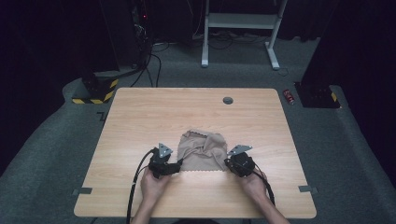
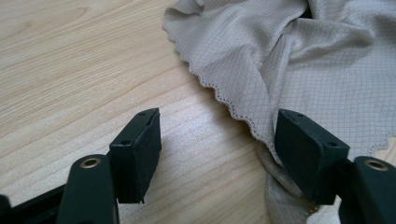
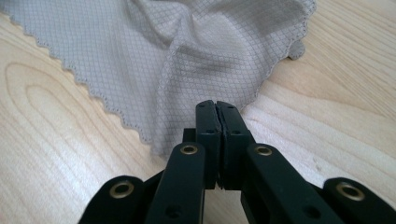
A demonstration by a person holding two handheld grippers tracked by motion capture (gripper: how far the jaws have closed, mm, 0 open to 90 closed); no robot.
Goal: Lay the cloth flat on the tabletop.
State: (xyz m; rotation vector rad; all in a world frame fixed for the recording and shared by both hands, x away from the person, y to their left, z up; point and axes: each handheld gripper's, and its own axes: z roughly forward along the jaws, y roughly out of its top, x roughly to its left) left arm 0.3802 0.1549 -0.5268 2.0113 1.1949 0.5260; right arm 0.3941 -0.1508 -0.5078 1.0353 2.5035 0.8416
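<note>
Cloth is seen rumpled at frame centre | right gripper is clamped on its corner | left gripper is held wide, hem at one pad

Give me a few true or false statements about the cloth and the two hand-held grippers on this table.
1. The right hand-held gripper is shut on a corner of the beige cloth. True.
2. The left hand-held gripper is clamped shut. False: its jaws stand open, one at the cloth's scalloped edge.
3. The cloth lies flat and smooth. False: it is crumpled.
4. The cloth lies on a wooden table. True.
</note>
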